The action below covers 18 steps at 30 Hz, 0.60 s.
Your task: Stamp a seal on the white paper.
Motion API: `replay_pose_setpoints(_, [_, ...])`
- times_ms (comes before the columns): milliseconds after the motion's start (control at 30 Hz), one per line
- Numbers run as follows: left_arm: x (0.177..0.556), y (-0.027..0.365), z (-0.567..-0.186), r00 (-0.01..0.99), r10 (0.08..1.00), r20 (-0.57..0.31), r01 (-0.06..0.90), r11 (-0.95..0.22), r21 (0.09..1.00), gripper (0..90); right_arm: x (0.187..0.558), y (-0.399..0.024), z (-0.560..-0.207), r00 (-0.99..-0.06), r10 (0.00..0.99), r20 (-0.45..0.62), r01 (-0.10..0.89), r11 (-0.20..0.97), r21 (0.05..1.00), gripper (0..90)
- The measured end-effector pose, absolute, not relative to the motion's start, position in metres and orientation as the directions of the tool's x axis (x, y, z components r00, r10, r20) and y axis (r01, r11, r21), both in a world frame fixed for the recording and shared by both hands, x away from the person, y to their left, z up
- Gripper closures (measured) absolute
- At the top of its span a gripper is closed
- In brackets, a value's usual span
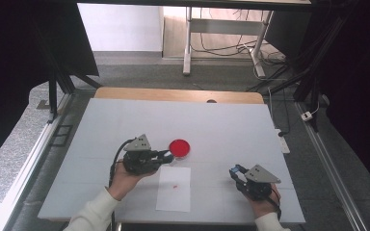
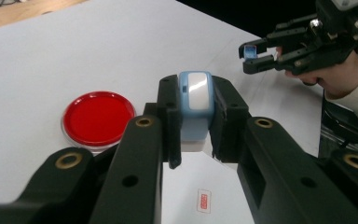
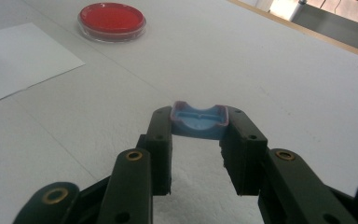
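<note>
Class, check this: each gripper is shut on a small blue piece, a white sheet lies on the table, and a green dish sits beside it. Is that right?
Not quite: the dish is red, not green, as the left gripper view shows. The rest stands: the left gripper and right gripper each clamp a blue piece, and the sheet lies nearby.

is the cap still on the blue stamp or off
Off. The left gripper holds the blue stamp, while the right gripper holds its cap apart.
</note>
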State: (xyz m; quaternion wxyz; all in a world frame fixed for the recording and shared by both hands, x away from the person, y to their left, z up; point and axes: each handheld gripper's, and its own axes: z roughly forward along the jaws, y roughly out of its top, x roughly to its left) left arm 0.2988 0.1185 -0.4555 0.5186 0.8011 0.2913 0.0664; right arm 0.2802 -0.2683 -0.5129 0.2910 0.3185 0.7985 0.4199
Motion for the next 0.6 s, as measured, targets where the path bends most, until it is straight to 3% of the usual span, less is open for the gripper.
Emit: replay_pose_setpoints(600, [0.3029,0.1243,-0.4472,0.809,0.549,-0.212,0.401,-0.249,0.882,75.0,0.2794,-0.2676,-0.5125,-0.628,0.752,-0.203,0.264,0.450,0.853,64.7])
